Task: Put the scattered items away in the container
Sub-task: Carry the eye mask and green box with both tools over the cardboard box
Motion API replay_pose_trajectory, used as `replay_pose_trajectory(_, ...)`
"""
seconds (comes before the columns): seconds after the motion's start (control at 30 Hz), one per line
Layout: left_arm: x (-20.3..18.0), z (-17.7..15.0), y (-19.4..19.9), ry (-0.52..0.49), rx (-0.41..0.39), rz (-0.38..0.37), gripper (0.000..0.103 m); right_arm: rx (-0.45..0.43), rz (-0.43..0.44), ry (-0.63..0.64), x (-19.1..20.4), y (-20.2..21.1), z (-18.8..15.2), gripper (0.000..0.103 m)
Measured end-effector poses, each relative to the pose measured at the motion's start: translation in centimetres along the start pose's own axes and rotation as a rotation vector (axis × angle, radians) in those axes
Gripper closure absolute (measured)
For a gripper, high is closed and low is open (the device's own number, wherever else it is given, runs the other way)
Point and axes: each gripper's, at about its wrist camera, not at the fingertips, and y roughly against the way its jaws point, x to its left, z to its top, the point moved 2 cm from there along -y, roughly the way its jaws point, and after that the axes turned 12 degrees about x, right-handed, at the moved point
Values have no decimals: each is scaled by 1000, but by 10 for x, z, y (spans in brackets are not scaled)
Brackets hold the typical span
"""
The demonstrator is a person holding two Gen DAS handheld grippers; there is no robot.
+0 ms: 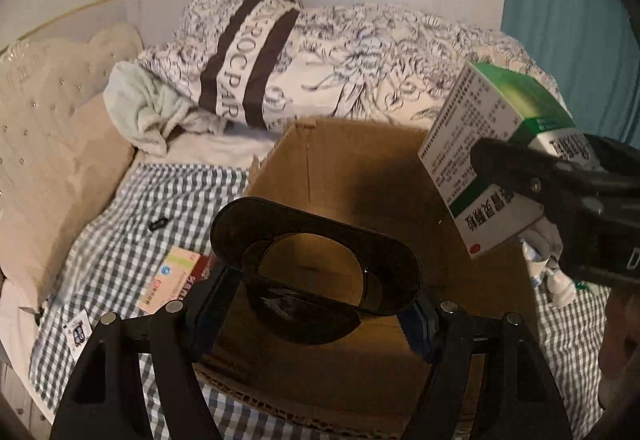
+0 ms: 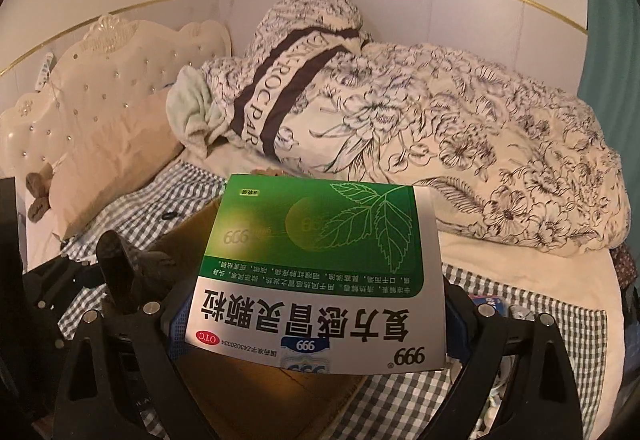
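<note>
My left gripper [image 1: 316, 304] is shut on a dark translucent oval holder [image 1: 316, 272] and holds it over the open cardboard box [image 1: 360, 168] on the checked bedsheet. My right gripper [image 2: 316, 320] is shut on a green and white medicine box [image 2: 316, 264], which also shows in the left wrist view [image 1: 488, 152] above the cardboard box's right side. A small pink and green packet [image 1: 168, 280] lies on the sheet left of the cardboard box. A white bottle [image 1: 556, 280] lies right of it.
A floral duvet [image 2: 480, 168] is piled behind the cardboard box. A beige pillow [image 2: 116, 160] and a tufted headboard [image 2: 100, 72] stand at left. A small black object [image 1: 157, 225] and a QR tag [image 1: 78, 332] lie on the sheet.
</note>
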Motion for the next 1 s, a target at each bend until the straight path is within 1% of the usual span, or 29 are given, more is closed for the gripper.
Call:
replay_pose_trajectory(0.23,3,-3,-22,1,27,-7,28,45,-21,6,2,-31,0,9)
replay_pose_trajectory(0.43,5,-2,-35,1,45,-1,28,54,-48,32,7,-41,0,9)
replay_pose_trajectory(0.6,3,-1,-40,-8,57,9,26,56,-49,40,8,-42,1,8)
replay_pose_trajectory(0.7,0,0,-37,-24,45,20,19,66,-58,51,9,-44,1,7)
replay_pose_trajectory(0.77,-2,1,-32,-30,31,25,12,64,-58,58,10,-43,1,5)
replay_pose_trajectory(0.83,-4,1,-27,-39,16,29,11,51,-60,61,12,-39,1,4)
replay_pose_trajectory(1.0,-5,2,-16,-45,6,55,10,-7,-54,51,12,-21,4,0)
